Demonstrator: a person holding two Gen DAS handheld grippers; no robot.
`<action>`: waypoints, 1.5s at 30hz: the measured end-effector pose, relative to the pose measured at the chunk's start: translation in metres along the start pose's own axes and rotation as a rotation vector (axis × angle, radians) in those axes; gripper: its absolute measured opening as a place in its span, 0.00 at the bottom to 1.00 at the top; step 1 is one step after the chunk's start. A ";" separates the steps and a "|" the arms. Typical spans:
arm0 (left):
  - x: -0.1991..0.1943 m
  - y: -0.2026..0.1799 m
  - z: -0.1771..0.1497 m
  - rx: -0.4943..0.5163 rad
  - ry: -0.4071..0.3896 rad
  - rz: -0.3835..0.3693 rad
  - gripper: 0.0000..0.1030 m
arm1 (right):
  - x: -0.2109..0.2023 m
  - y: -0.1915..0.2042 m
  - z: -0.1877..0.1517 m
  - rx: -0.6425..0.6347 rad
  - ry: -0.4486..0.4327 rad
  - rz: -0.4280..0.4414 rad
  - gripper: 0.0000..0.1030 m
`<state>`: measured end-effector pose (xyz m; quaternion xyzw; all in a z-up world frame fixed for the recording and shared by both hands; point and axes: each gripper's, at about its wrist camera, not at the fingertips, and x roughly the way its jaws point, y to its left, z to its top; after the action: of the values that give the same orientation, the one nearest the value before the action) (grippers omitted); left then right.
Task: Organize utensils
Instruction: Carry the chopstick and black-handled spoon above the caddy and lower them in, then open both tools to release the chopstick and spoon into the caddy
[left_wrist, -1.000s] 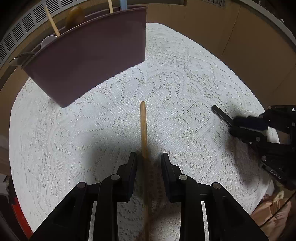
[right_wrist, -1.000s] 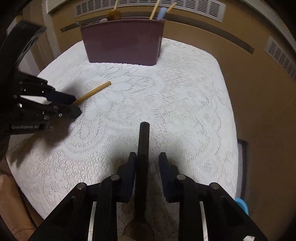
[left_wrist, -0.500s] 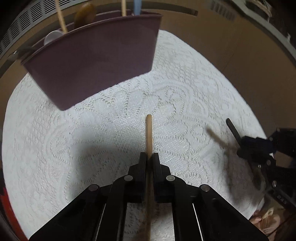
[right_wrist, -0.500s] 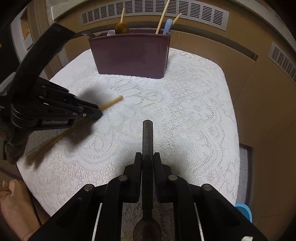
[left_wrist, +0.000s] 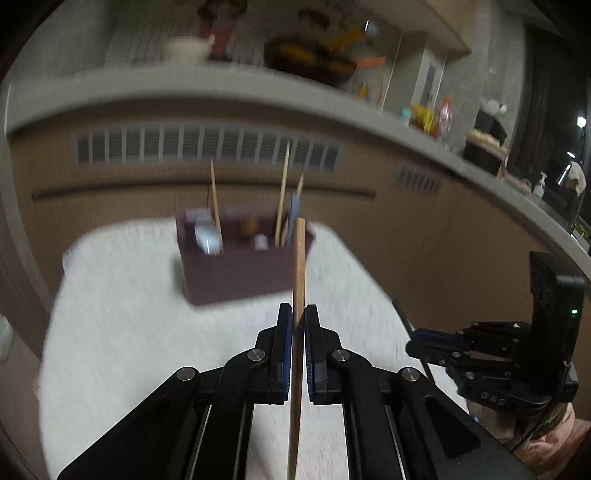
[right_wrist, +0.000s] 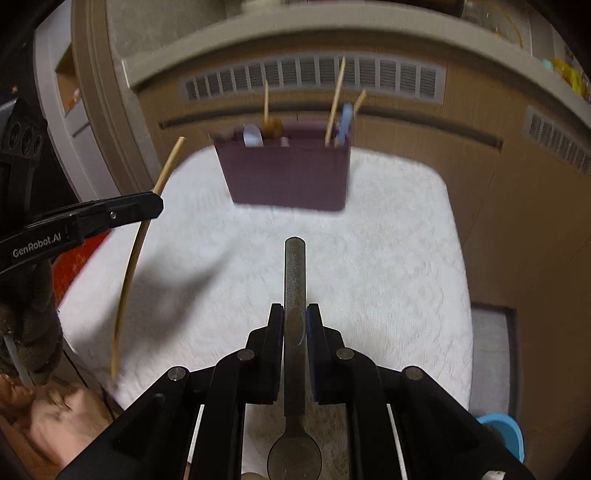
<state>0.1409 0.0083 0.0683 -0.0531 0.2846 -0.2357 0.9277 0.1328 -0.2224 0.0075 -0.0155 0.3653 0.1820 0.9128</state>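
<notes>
Now both utensils are lifted clear of the white tabletop, and the step in hand looks like carrying them to the maroon holder at its far edge, where several sticks and spoons already stand. The left gripper has its fingers clamped tight on a chopstick, and the right gripper has its fingers closed on the handle of a dark spoon, bowl toward the camera. Next, I judge, each piece must be tipped upright over a compartment, lowered in and released.
</notes>
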 end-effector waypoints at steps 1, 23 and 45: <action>-0.008 -0.001 0.019 0.015 -0.048 0.007 0.06 | -0.014 0.002 0.019 -0.009 -0.064 -0.005 0.11; 0.030 0.062 0.185 0.054 -0.311 0.076 0.06 | 0.008 -0.008 0.244 -0.076 -0.459 0.006 0.11; 0.145 0.112 0.092 -0.029 -0.035 0.071 0.07 | 0.178 -0.032 0.193 0.014 -0.319 -0.060 0.11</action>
<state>0.3424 0.0363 0.0456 -0.0607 0.2734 -0.1973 0.9395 0.3901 -0.1639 0.0258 0.0091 0.2166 0.1521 0.9643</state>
